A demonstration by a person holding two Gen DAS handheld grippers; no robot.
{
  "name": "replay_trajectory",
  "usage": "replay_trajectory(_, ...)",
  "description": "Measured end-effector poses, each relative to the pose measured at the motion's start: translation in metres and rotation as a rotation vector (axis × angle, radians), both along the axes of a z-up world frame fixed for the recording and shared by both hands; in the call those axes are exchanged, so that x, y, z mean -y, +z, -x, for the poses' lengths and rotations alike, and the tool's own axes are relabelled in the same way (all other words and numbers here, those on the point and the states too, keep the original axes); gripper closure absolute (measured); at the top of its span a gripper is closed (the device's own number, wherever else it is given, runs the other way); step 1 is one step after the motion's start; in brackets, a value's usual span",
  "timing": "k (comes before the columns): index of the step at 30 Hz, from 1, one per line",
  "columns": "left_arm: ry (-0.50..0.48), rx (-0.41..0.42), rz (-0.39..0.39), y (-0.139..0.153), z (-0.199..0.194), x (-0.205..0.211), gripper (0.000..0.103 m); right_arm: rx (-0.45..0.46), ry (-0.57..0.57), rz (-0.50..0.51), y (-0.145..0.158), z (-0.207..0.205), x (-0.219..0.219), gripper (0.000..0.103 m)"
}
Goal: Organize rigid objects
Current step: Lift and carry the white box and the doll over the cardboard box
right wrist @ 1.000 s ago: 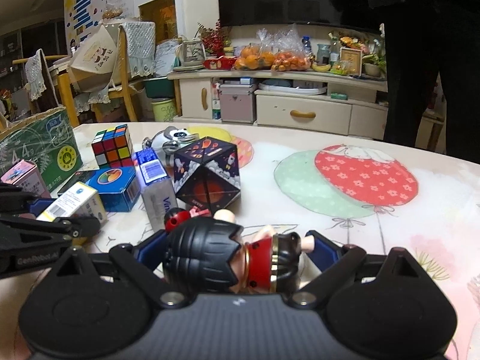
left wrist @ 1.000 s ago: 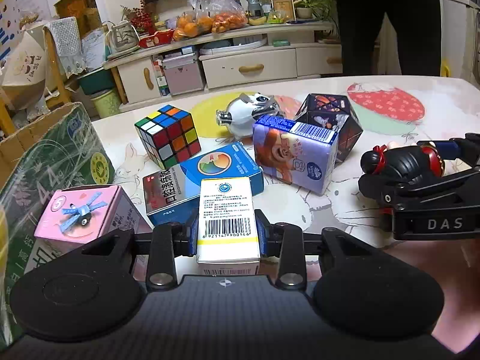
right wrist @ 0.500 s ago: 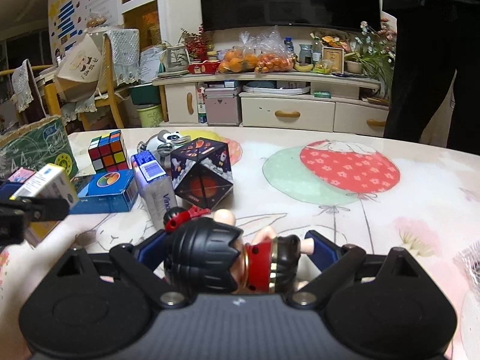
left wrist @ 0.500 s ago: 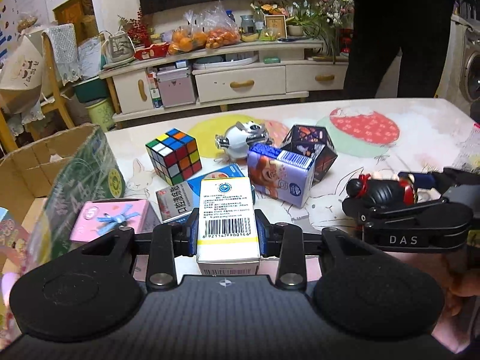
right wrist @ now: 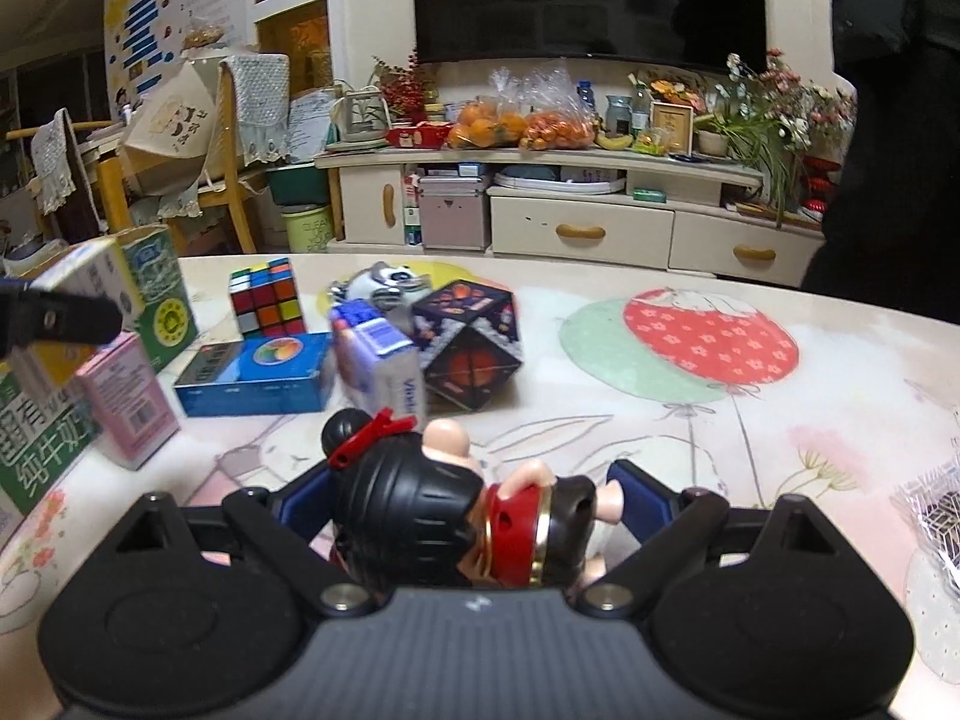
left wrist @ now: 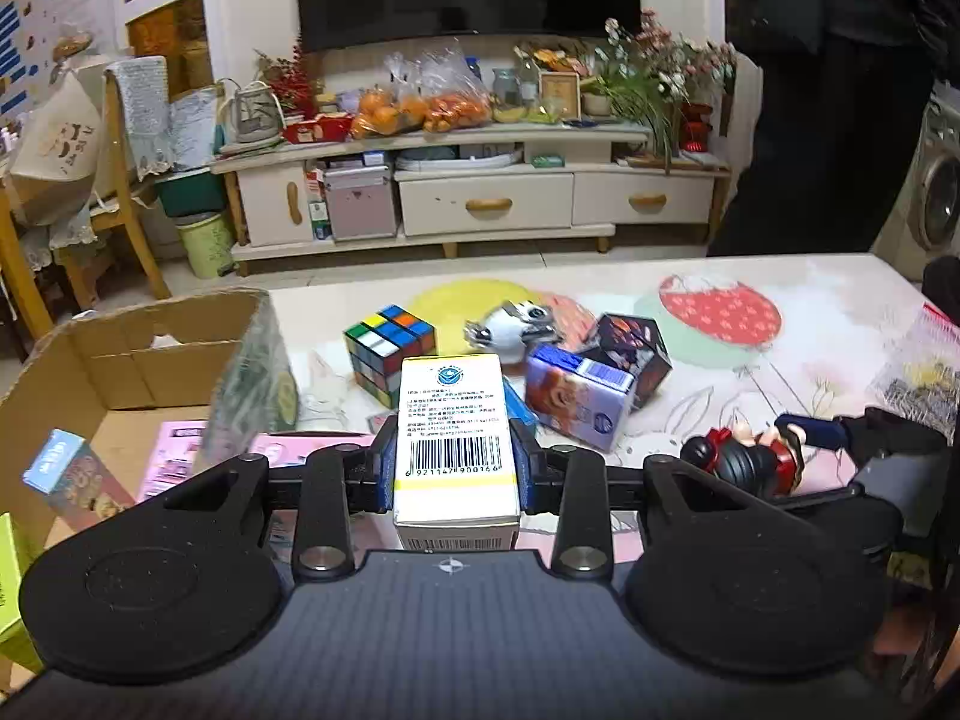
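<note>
My left gripper is shut on a white and yellow barcoded box, held in the air beside the open cardboard box at the left. My right gripper is shut on a black-haired doll figure above the table; the doll also shows in the left wrist view. On the table lie a Rubik's cube, a blue box, a purple milk carton, a dark polyhedron toy and a panda toy.
The cardboard box holds a pink pack and a small carton. A pink box stands by the box's green wall. A crinkly wrapped item lies at the table's right edge. A person in black stands behind the table.
Both grippers have risen with their loads. The left gripper moved back and left, so the inside of the cardboard box has come into view.
</note>
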State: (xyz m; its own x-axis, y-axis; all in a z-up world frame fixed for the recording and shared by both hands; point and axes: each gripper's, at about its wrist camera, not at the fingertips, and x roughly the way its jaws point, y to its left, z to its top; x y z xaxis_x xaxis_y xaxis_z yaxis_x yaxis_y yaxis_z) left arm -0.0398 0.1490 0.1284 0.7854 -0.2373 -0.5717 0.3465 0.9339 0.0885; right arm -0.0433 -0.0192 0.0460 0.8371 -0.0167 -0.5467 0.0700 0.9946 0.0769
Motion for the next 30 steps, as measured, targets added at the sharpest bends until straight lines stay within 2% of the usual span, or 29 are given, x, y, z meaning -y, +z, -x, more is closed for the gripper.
replay_trajectory(9, 0.044, 0.029, 0.047, 0.021, 0.000, -0.030, 0.060, 0.049, 0.041, -0.005, 0.023, 0.009, -0.031, 0.009)
replay_trajectory(18, 0.097, 0.054, 0.109, 0.036, -0.003, -0.060, 0.060, 0.121, 0.136, 0.009, 0.055, 0.018, -0.074, 0.009)
replay_trajectory(30, 0.264, 0.042, 0.162, 0.040, -0.022, -0.122, 0.060, 0.201, 0.384, 0.052, 0.093, 0.010, -0.159, 0.009)
